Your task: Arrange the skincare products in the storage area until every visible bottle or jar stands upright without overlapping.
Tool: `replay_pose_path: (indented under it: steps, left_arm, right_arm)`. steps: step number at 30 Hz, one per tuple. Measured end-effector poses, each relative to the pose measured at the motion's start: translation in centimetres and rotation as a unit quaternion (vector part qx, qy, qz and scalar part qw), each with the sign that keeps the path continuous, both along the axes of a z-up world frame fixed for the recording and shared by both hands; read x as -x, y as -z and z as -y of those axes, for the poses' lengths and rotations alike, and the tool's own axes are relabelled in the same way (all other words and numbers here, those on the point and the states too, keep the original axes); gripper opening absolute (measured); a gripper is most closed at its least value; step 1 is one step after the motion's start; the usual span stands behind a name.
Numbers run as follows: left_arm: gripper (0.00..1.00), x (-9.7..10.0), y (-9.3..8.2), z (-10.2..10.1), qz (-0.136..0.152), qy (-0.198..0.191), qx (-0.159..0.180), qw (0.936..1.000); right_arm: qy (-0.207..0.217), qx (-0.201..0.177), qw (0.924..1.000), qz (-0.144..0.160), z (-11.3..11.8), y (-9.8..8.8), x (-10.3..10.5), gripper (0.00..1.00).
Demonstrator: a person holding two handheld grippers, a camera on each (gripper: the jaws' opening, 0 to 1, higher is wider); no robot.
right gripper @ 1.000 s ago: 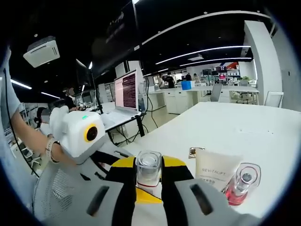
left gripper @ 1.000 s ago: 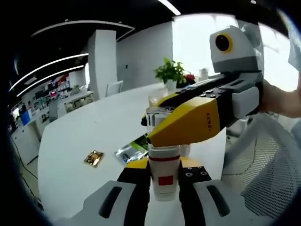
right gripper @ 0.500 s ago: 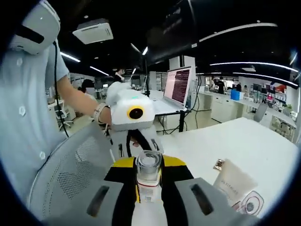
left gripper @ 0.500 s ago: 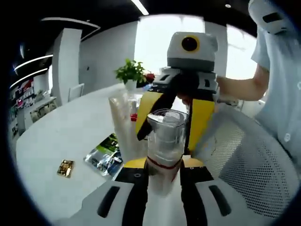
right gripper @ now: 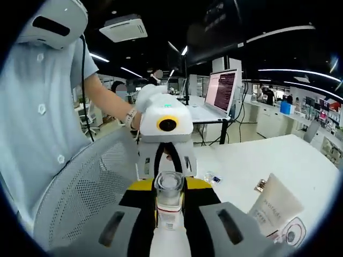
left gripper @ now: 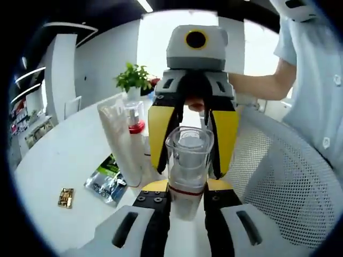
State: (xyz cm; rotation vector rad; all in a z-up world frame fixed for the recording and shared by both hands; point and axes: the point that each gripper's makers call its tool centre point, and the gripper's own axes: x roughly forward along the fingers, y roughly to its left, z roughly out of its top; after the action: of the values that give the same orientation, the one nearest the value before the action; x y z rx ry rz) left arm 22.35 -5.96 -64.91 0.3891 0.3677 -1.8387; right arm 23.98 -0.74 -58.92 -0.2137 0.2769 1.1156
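Both claws gripped one skincare bottle between them, held in the air above the edge of the counter point(left gripper: 59, 160). The left claw point(left gripper: 186, 206) was clamped on the bottle point(left gripper: 187, 171) at its white body, below the red band; the right claw point(right gripper: 169, 206) was clamped around the clear cap point(right gripper: 169, 187). Within a second the two claws had swung from crossing at an angle to facing each other head-on along the bottle's length. That suggested a handover or a turning of the bottle toward upright, with standing it still to do. Beyond the left claw and to its left, a white tube point(left gripper: 119, 142) and a red-collared bottle point(left gripper: 135, 120) stood on the counter, and a foil sachet point(left gripper: 107, 179) lay flat nearer that claw.
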Motion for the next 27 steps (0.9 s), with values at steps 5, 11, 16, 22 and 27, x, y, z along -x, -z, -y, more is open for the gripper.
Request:
replay_pose_path:
  steps: [5, 11, 16, 22, 27]
  left_arm:
    - [0.19, -1.4, 0.1, 1.0, -0.008, -0.05, 0.011, 0.9986]
    - [0.18, -3.0, 1.5, 1.9, 0.004, -0.097, 0.005, 0.9952]
    - [0.18, -3.1, 2.2, 2.7, -0.015, -0.102, 0.008, 0.9947]
    - [0.18, -3.4, 3.7, 3.2, -0.017, -0.102, -0.006, 0.9946]
    - [0.19, -3.7, 4.3, 3.5, -0.024, -0.108, -0.004, 0.9939]
  right_arm:
    - [0.094, -0.016, 0.9954, -0.002, 1.5, 0.2, -1.8, 0.2]
    - [0.183, 0.029, 0.9827, 0.014, 3.6, 1.6, -2.7, 0.26]
    - [0.225, -0.011, 0.9742, 0.003, 4.8, 1.4, -2.8, 0.25]
    - [0.241, -0.018, 0.9702, 0.02, 5.8, 0.3, -2.3, 0.25]
    - [0.254, -0.021, 0.9667, 0.019, 7.6, 0.1, -1.5, 0.25]
